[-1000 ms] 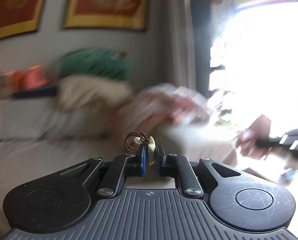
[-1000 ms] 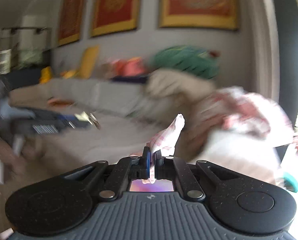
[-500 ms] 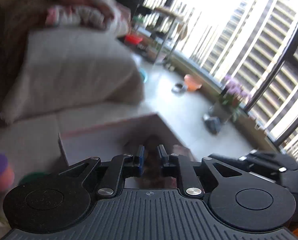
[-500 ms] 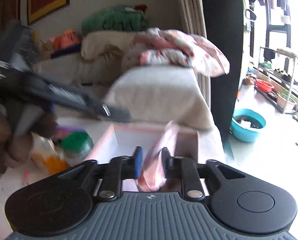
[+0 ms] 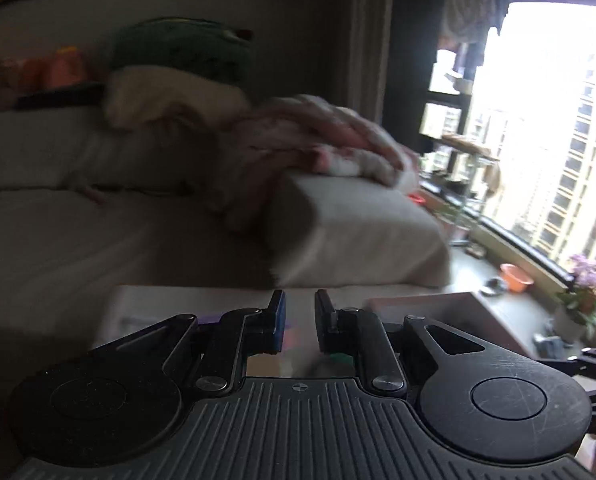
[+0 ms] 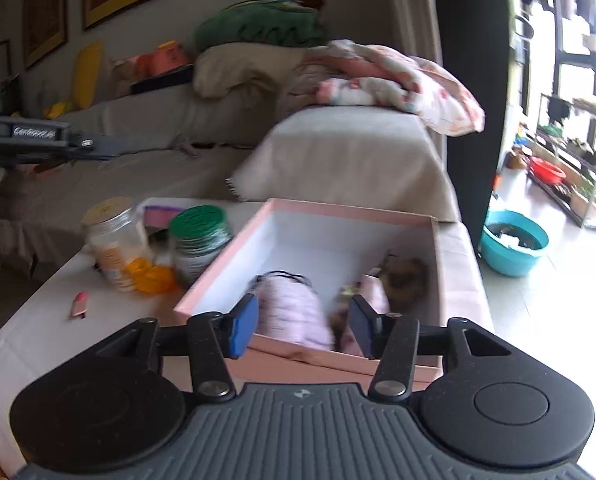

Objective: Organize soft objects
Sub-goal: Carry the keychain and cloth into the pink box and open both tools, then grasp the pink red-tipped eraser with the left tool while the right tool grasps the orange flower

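Table (image 6: 38,328): right claw (image 6: 303,326) spread above pink box (image 6: 337,210) rim.

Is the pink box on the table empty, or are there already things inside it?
Not empty. In the right wrist view the pink box holds a lilac soft item, a brown fuzzy item and something pink between them, too blurred to identify.

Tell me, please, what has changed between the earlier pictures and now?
Both grippers let go: the right gripper opened and its pink cloth now lies in the pink box; the left gripper is open and empty. The jars beside the box stayed.
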`<state>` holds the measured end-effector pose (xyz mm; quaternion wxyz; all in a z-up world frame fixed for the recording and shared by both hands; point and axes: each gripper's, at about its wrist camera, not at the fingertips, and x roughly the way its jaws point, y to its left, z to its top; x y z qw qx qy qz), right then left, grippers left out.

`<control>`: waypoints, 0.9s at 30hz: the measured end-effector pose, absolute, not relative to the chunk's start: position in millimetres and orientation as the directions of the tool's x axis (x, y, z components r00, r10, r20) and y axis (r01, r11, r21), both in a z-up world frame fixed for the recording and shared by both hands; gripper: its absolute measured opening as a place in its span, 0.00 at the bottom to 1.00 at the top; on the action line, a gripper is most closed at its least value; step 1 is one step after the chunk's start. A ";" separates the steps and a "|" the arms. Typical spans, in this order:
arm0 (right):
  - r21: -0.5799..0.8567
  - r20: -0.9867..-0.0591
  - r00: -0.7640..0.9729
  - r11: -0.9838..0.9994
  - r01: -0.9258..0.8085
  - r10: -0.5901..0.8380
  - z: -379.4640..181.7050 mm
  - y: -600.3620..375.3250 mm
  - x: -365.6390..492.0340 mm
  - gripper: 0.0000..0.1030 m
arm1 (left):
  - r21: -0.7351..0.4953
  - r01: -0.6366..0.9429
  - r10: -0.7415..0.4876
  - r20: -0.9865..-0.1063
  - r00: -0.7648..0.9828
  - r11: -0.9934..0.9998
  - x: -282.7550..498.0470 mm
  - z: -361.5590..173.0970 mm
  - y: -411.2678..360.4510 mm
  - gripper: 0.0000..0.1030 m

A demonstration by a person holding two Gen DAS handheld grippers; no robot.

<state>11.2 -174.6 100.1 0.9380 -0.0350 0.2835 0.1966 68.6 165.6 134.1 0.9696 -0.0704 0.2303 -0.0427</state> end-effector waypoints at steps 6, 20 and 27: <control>0.008 -0.542 0.738 0.880 -0.475 0.403 100.1 -120.0 4.1 0.57 | -0.197 -0.152 0.014 -0.568 0.823 0.968 34.3 86.5 224.8 0.17; -0.110 -0.622 0.692 0.834 -0.540 0.366 71.7 -48.9 -17.6 0.57 | 0.096 0.066 0.001 -0.570 0.822 0.993 2.9 21.9 139.2 0.22; -0.118 -0.675 0.667 0.847 -0.519 0.315 54.2 -44.9 -16.3 0.57 | 0.180 0.032 0.080 -0.584 0.808 0.983 -14.9 13.9 152.1 0.22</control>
